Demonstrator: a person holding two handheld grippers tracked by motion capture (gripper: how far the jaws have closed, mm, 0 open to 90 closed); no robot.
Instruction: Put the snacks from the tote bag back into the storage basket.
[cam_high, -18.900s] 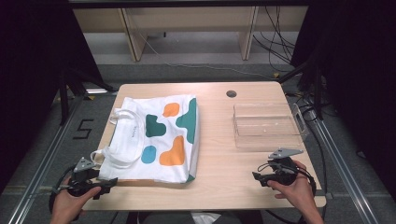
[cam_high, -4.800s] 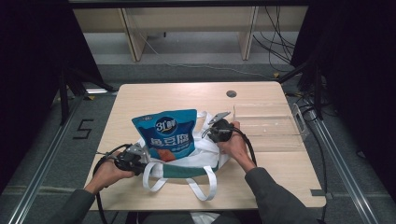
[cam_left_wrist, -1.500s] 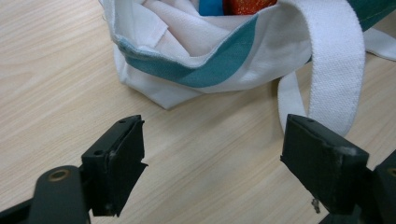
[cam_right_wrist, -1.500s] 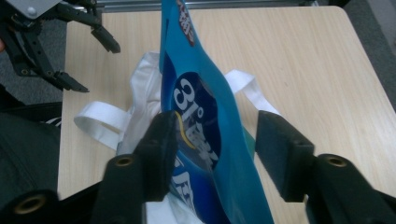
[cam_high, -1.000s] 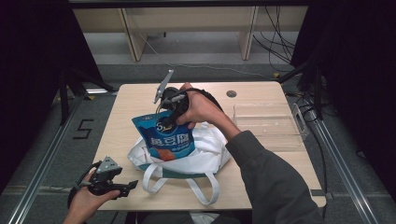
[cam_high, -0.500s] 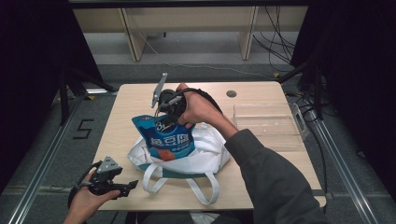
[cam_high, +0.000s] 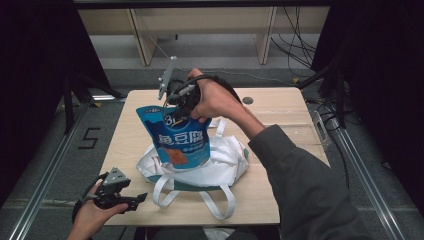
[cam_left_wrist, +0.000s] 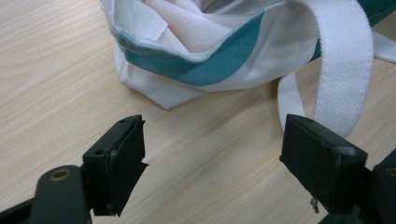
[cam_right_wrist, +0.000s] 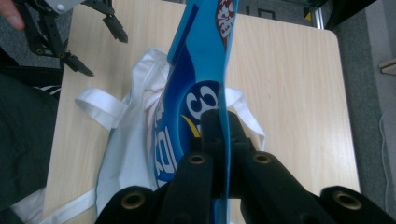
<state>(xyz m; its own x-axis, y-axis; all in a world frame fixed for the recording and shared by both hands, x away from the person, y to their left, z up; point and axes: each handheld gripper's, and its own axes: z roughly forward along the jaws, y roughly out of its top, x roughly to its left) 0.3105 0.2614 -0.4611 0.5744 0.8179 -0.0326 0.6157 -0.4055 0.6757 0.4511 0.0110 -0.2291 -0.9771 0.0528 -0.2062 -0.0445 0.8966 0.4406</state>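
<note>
The tote (cam_high: 200, 167) lies crumpled near the middle of the table (cam_high: 280, 112), its mouth gaping upward. The blue pouch (cam_high: 175, 140) stands upright with its lower end down inside that mouth, white cloth bunched around its base, and most of its printed face above the rim. In the right gripper view the pouch (cam_right_wrist: 201, 88) runs edge-on away from the camera, with the tote (cam_right_wrist: 135, 140) spread beneath it.

The right gripper (cam_high: 181, 102) is above the far side of the tote, clamped on the pouch's top edge; in its own view the two black jaws are pressed together with the blue film pinched between them. The right hand (cam_high: 212, 100) and sleeve reach across the tote from its near right side.

The left gripper (cam_high: 129, 198) sits at the table's near edge, left of the tote and apart from it, jaws spread wide with nothing between them. Its own view shows bare wood between the jaws, the tote's teal-striped corner (cam_left_wrist: 187, 70) just beyond, and a white strap (cam_left_wrist: 338, 65) running down toward one jaw.

Two straps (cam_high: 212, 200) loop out from the tote's near side onto the table. A clear tray (cam_high: 315, 132) lies to the tote's right, partly hidden by the sleeve. A dark round hole (cam_high: 247, 100) is in the tabletop beyond the tote.
</note>
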